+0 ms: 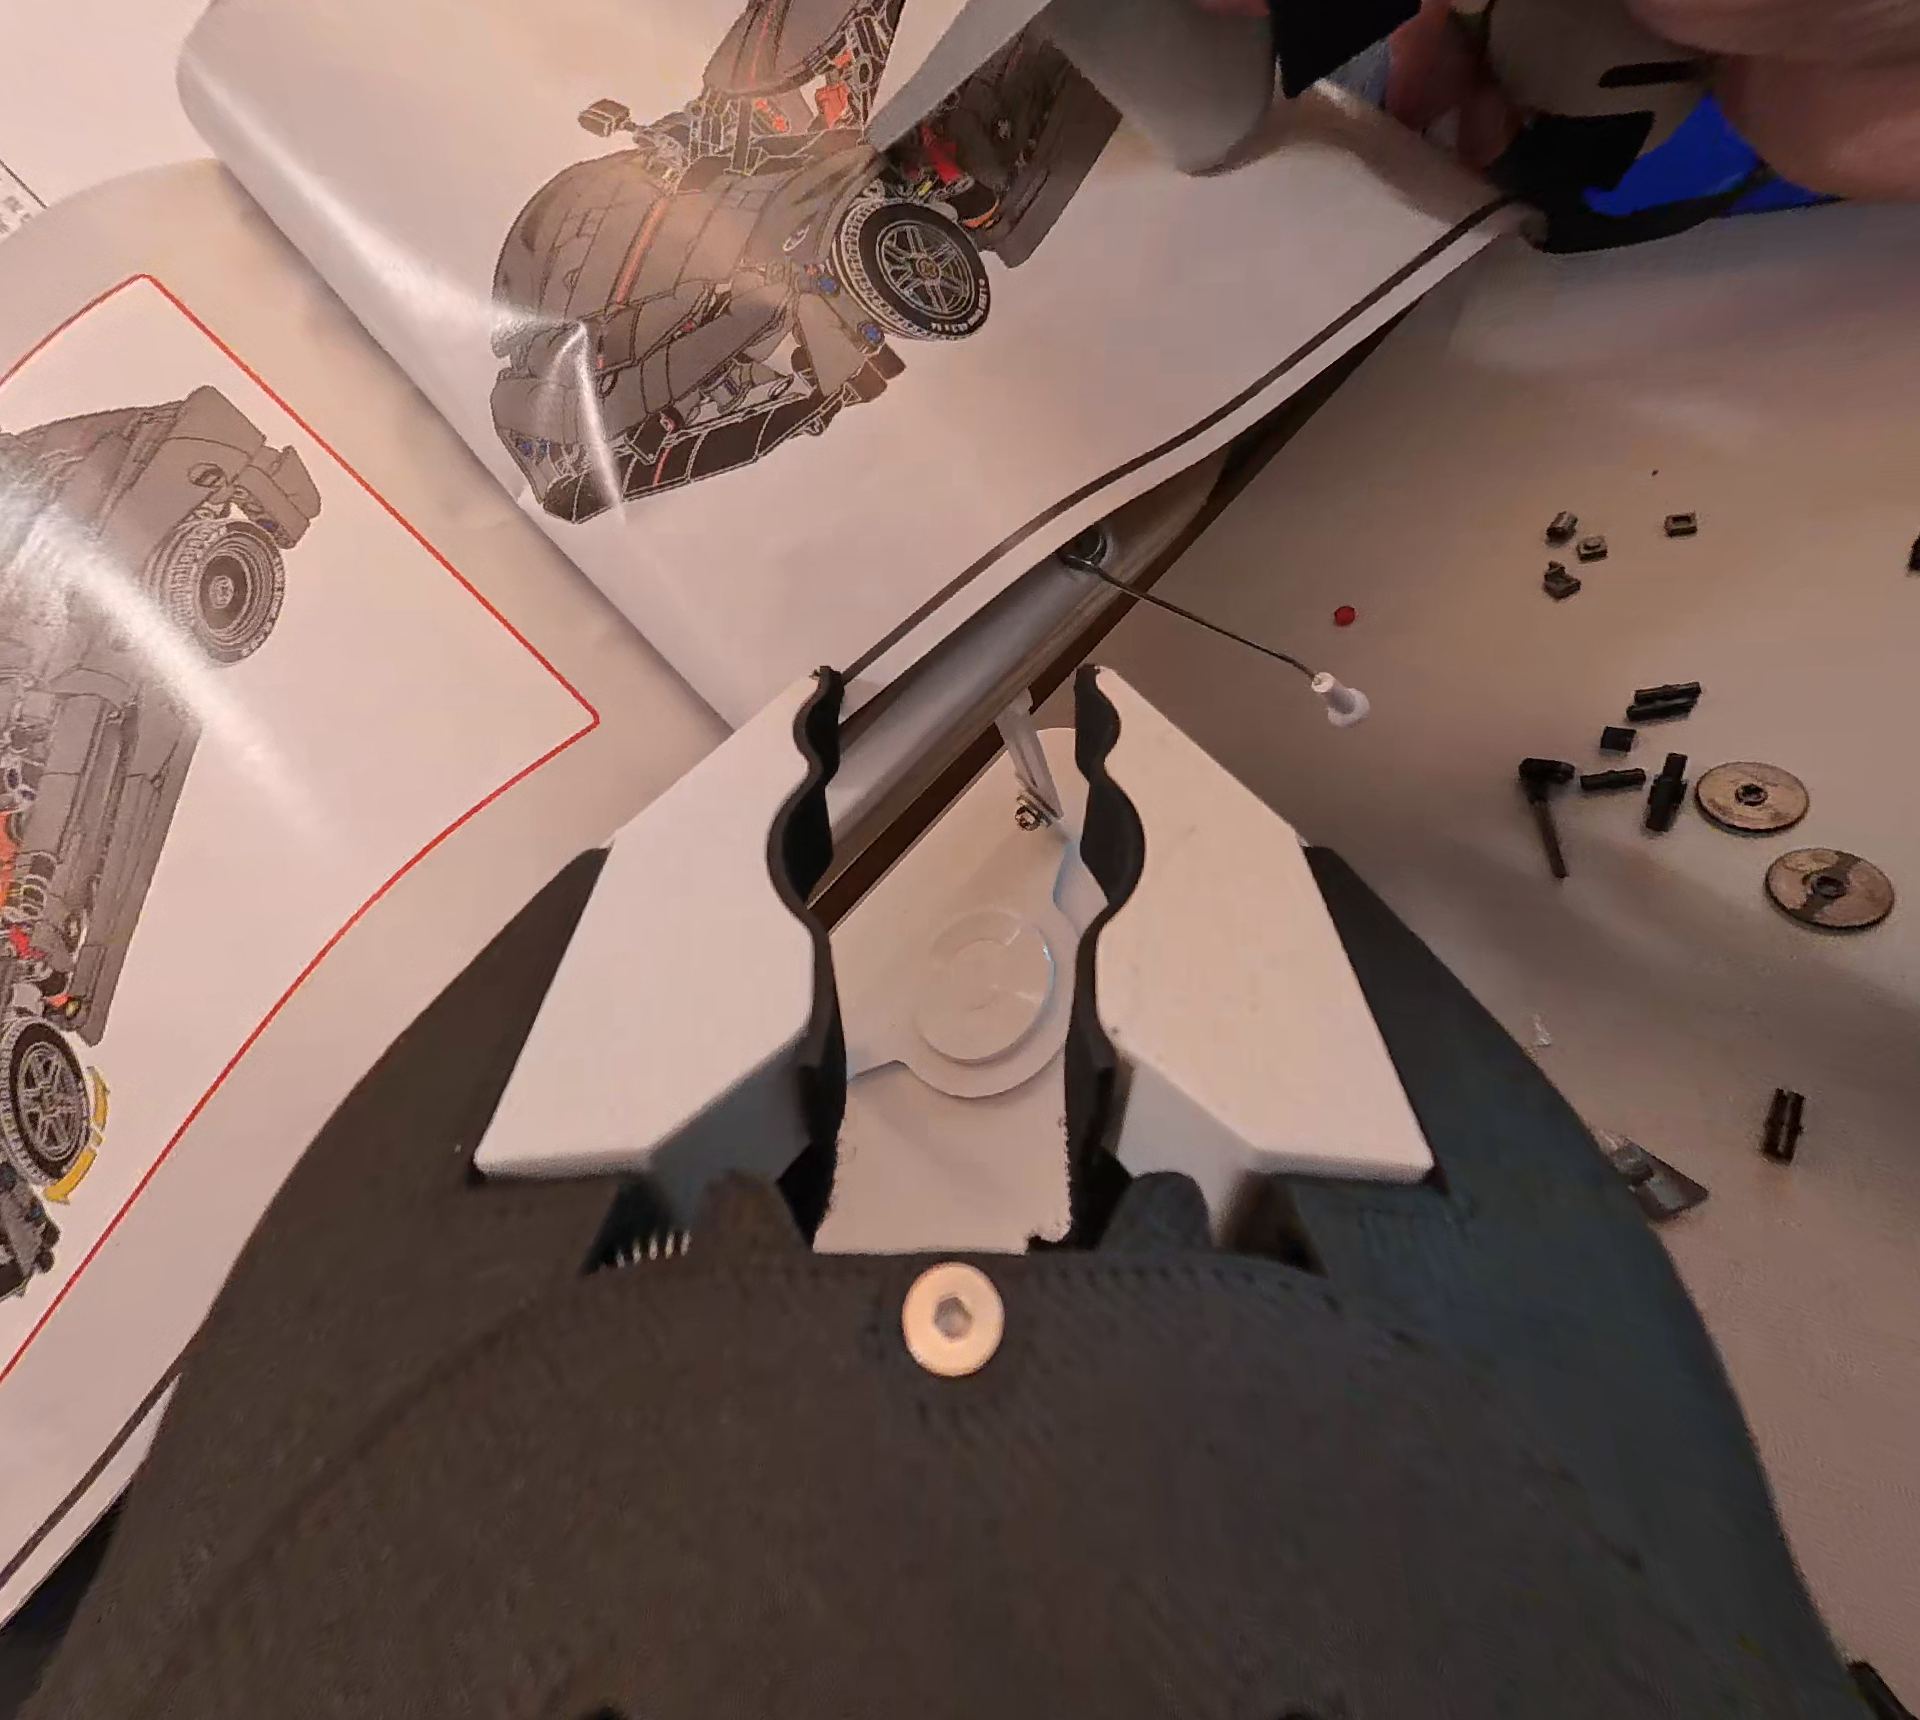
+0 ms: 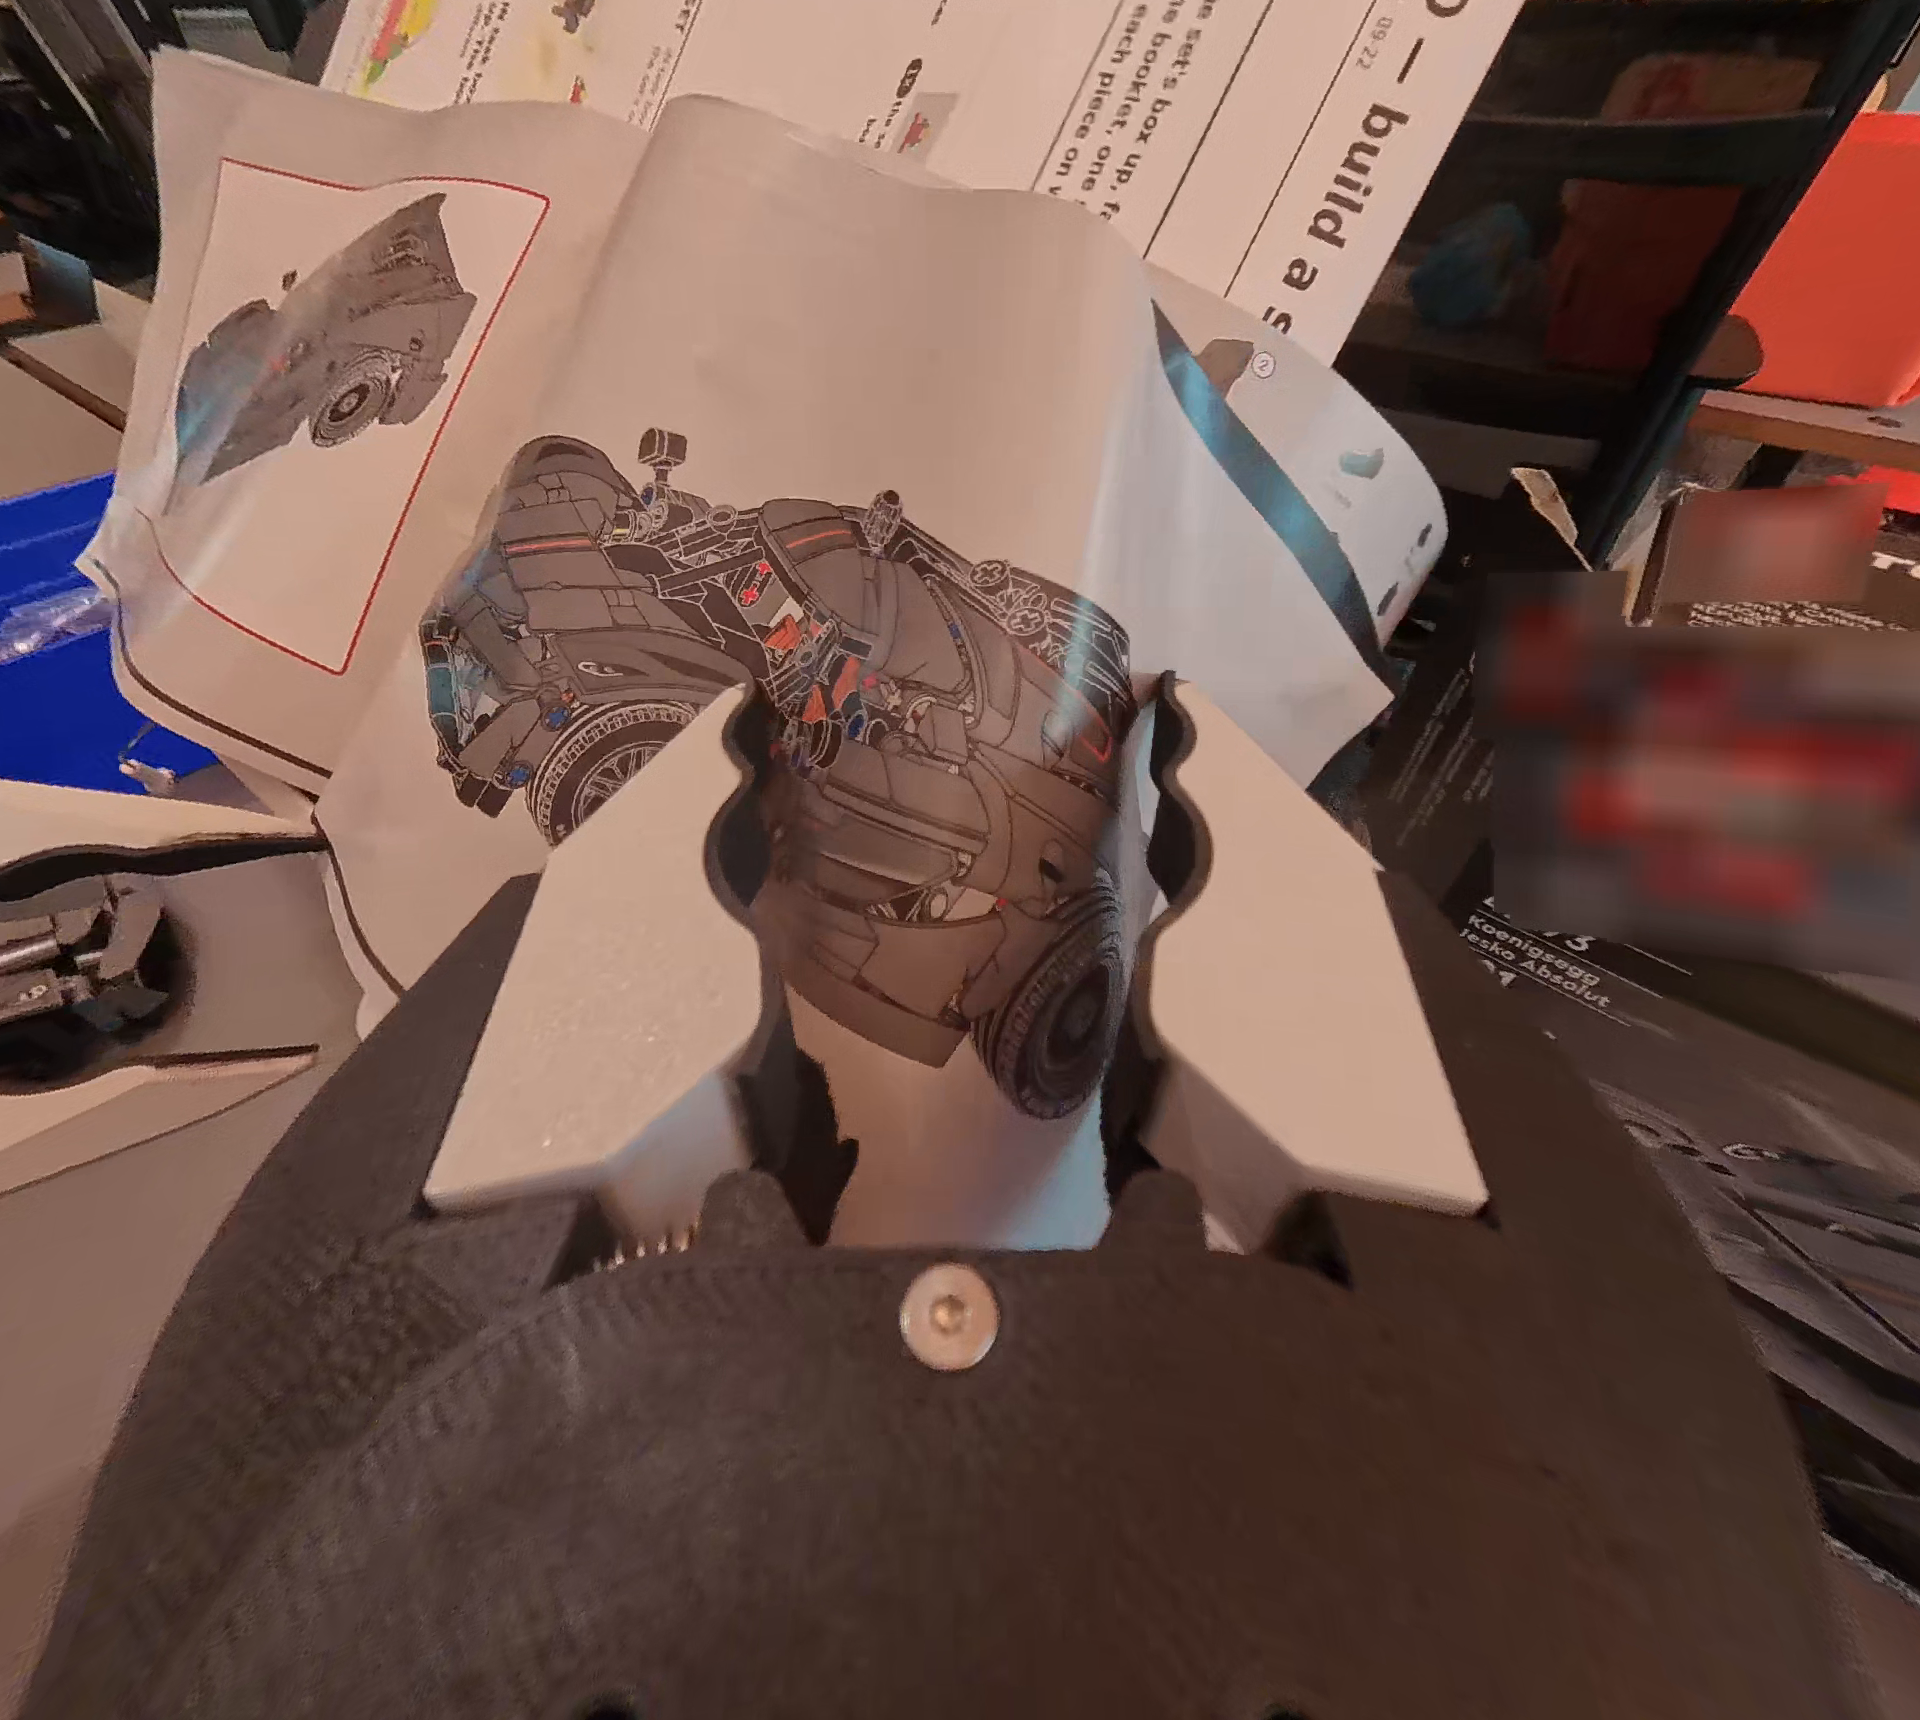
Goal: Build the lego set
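Note:
The open instruction booklet (image 1: 343,590) lies on the table and shows grey car drawings. One page (image 1: 935,444) is lifted and curled. My right gripper (image 2: 954,694) is open, and this page (image 2: 831,340) runs up between its two fingers. In the left wrist view a hand holds the right gripper at the top right, with one white finger (image 1: 987,8) over the page. My left gripper (image 1: 956,683) is open and empty at the booklet's near edge, its left fingertip against the page edge. Loose black pins (image 1: 1652,735) lie to its right.
Two dark discs (image 1: 1752,797), a red stud (image 1: 1343,616) and a thin white-tipped wire (image 1: 1340,704) lie on the table. A white stand base (image 1: 977,995) sits under the left gripper. The black set box (image 2: 1538,995), a printed sheet (image 2: 1247,8) and a blue bin (image 2: 52,631) surround the booklet.

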{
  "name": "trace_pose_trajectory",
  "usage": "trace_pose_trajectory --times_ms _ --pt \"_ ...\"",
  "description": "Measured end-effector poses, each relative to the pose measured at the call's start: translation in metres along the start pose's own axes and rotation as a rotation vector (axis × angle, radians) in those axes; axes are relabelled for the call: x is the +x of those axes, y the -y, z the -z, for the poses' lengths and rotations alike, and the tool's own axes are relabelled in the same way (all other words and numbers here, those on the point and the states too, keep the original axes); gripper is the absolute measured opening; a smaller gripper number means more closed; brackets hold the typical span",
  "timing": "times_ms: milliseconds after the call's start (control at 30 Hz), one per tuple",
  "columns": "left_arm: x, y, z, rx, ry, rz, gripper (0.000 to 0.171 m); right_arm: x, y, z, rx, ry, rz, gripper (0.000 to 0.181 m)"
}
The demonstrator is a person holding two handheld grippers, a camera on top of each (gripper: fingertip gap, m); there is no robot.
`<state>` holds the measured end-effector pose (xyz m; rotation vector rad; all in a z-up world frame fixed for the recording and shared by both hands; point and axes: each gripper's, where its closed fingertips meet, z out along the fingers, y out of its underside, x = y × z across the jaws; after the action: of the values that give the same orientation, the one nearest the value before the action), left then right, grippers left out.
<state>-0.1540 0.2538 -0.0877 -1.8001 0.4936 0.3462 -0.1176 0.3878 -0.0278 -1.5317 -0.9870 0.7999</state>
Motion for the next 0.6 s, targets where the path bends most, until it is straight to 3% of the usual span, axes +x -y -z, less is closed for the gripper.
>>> trace_pose_trajectory --times_ms 300,600 --pt "0.000 -0.006 -0.002 -0.014 -0.006 0.003 0.044 -0.005 0.004 0.006 -0.015 -0.035 0.127 0.043" --pt "0.003 -0.008 -0.004 -0.018 -0.016 0.001 0.046 -0.025 0.013 0.015 -0.004 0.064 0.142 0.027"
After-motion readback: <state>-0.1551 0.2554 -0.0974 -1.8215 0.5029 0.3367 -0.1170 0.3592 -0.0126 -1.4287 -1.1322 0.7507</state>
